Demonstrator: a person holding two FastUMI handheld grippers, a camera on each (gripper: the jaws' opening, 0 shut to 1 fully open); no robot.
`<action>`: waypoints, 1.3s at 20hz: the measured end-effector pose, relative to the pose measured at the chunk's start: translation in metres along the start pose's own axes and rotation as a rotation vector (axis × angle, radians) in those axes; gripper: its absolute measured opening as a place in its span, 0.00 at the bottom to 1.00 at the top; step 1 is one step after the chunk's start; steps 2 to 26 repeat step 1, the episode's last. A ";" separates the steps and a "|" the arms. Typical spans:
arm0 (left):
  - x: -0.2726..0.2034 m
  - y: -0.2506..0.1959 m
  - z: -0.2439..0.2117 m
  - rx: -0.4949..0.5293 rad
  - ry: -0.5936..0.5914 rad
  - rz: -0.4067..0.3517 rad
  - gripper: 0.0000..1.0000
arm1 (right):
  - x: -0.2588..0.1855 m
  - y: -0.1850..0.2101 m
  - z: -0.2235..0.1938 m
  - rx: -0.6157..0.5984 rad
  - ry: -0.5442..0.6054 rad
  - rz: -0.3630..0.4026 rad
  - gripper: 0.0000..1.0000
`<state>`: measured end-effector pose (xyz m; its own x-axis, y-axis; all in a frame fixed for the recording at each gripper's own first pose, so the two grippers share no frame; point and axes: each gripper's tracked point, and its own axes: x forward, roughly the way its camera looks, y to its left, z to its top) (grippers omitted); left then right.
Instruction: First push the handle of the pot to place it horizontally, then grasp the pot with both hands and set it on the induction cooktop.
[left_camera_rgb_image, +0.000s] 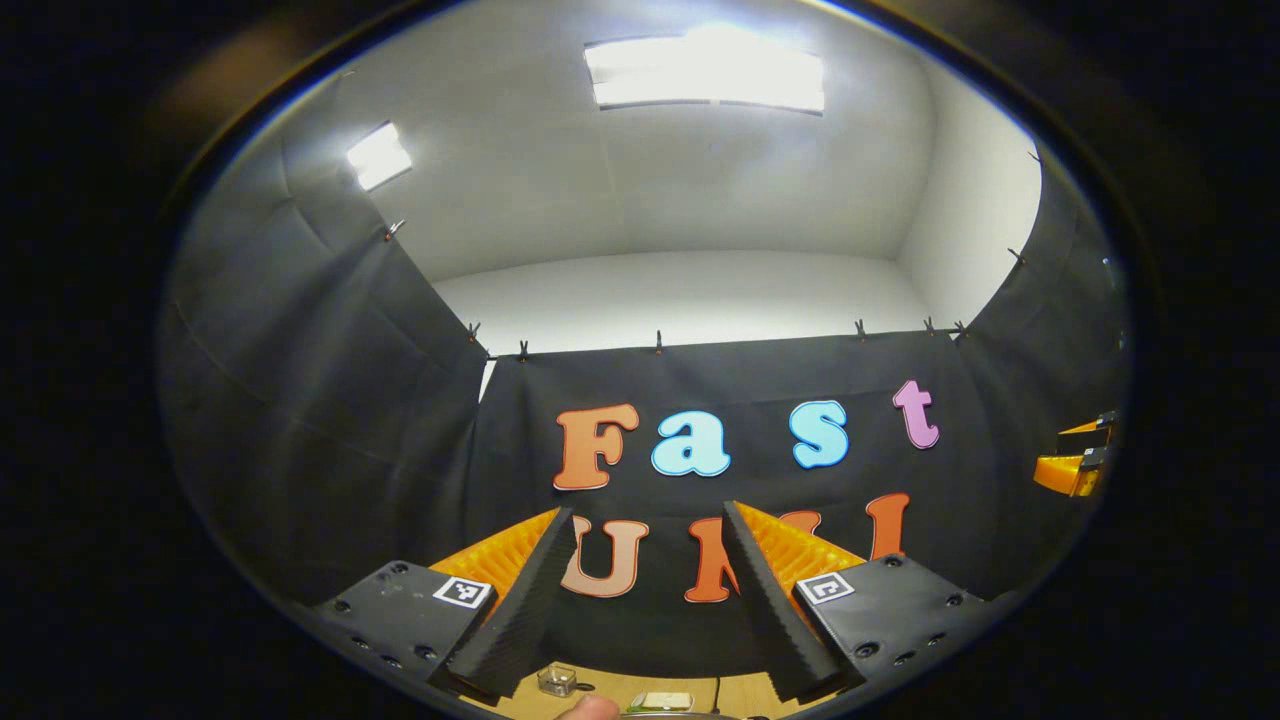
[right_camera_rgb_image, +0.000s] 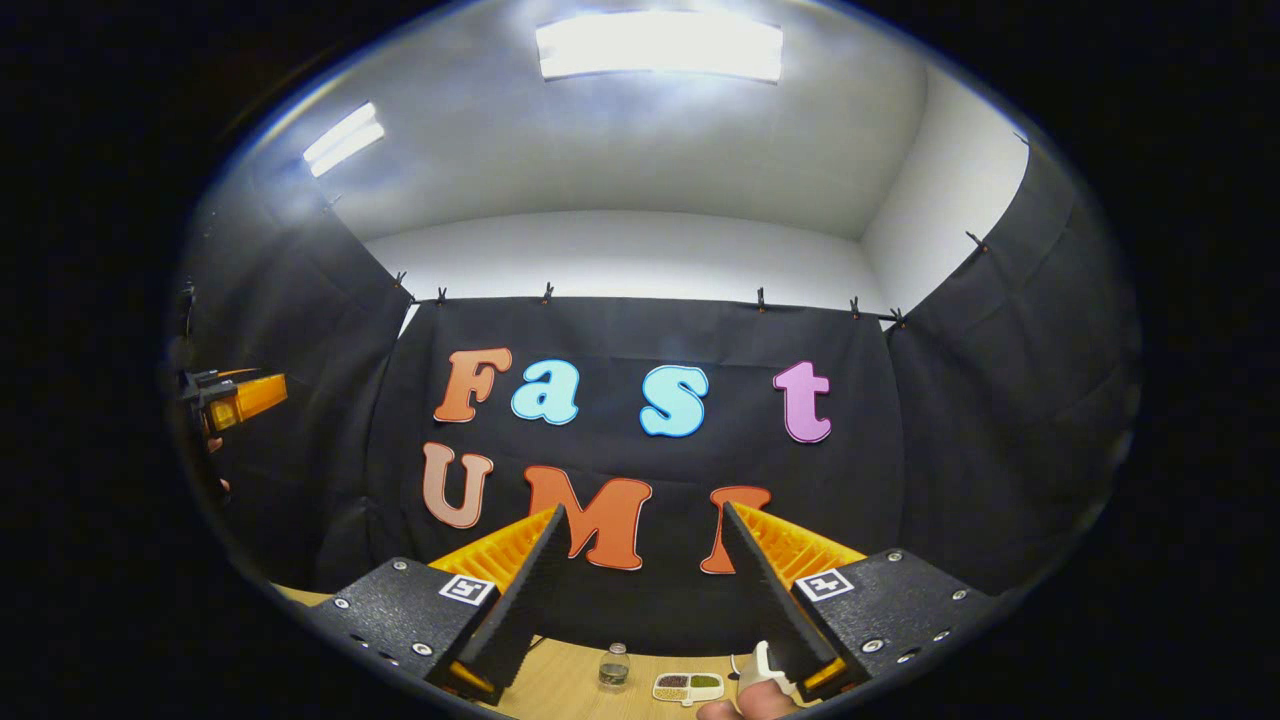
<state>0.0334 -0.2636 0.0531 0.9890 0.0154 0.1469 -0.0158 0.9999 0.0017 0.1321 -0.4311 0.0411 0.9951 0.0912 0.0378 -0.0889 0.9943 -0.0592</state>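
In the left gripper view my left gripper (left_camera_rgb_image: 648, 520) is spread wide and holds nothing, raised toward the booth wall; a small clear container (left_camera_rgb_image: 557, 679) sits on the wooden table (left_camera_rgb_image: 745, 690) below. In the right gripper view my right gripper (right_camera_rgb_image: 640, 520) also gapes unloaded, above a small jar (right_camera_rgb_image: 614, 667) and a divided dish (right_camera_rgb_image: 688, 685). I cannot tell where the pot is.

In the left gripper view, the left gripper (left_camera_rgb_image: 648, 520) is pointing toward the booth's back wall, with its fingers standing apart. A tabletop (left_camera_rgb_image: 620, 690) is lying below them, carrying a small container (left_camera_rgb_image: 557, 679) to the left of a small tray (left_camera_rgb_image: 662, 701). The right gripper (left_camera_rgb_image: 1075, 455) is sitting far off to the right. In the right gripper view, a small jar (right_camera_rgb_image: 614, 667) is standing on the tabletop just left of a divided dish (right_camera_rgb_image: 688, 686).
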 end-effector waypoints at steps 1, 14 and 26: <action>-0.001 0.000 -0.001 0.000 -0.005 -0.001 0.95 | 0.001 0.001 0.000 -0.005 -0.006 0.001 0.94; -0.001 0.000 -0.001 0.000 -0.005 -0.001 0.95 | 0.001 0.001 0.000 -0.005 -0.006 0.001 0.94; -0.001 0.000 -0.001 0.000 -0.005 -0.001 0.95 | 0.001 0.001 0.000 -0.005 -0.006 0.001 0.94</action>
